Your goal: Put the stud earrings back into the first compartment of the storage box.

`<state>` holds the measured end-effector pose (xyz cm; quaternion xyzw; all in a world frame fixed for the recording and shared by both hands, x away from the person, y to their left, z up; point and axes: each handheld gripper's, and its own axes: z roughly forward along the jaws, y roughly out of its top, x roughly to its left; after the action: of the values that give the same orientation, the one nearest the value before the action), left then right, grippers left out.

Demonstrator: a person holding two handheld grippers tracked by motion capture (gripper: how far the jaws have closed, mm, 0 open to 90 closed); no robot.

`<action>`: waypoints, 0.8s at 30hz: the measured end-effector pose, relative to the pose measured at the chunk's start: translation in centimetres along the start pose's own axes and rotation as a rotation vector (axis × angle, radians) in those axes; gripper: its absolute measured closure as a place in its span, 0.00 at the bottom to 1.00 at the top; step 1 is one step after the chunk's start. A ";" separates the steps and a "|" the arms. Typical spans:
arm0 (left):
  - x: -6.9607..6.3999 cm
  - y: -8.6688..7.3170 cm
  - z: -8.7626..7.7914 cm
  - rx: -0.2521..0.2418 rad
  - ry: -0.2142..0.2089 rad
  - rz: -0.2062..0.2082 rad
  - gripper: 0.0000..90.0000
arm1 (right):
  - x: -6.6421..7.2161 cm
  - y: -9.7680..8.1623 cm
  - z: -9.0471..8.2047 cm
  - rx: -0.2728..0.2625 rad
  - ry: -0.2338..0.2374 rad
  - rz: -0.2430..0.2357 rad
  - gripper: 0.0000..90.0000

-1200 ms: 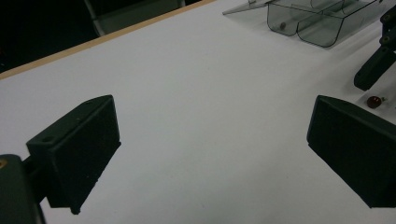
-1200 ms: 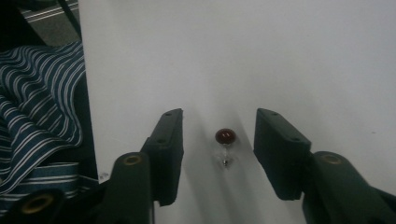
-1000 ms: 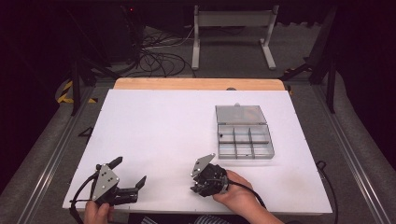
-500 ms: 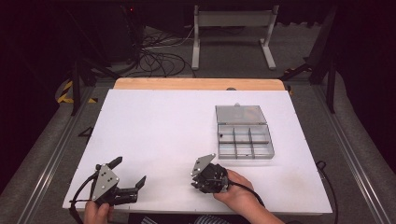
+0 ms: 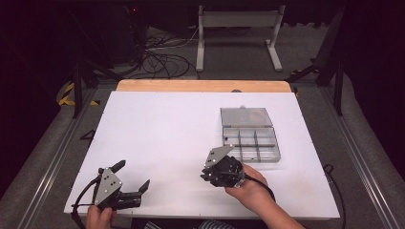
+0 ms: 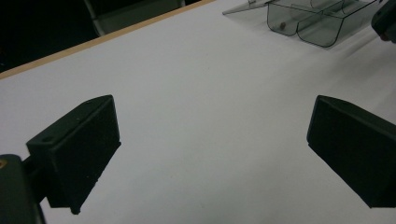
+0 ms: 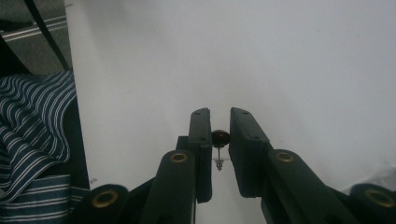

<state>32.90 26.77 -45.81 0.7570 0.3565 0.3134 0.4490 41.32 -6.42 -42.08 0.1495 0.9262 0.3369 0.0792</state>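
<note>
The right gripper (image 7: 219,140) has its jaws closed on a small earring (image 7: 220,138); the left gripper (image 5: 131,183) stands wide open and empty. Keep the grip steady and carry it slowly to the compartment box (image 5: 251,143).

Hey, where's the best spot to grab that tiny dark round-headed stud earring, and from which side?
Grip the small dark round-headed stud earring by its bead head, pads either side, post left hanging free. The bead is its widest part; the post looks too thin to pinch. The right claw holds it so.

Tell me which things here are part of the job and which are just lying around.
In the job: right gripper pinching a small dark-headed stud; open compartment box; left gripper, open.
Lying about: cables and metal stand behind the table.
</note>
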 end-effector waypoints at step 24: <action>0.1 0.0 0.0 0.001 0.006 -0.006 0.03 | -5.6 1.2 -3.5 -0.063 -0.067 0.147 0.88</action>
<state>32.92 26.83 -45.82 0.7550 0.3605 0.3142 0.4486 45.96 -9.48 -38.37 0.2255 0.8986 0.3655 0.0900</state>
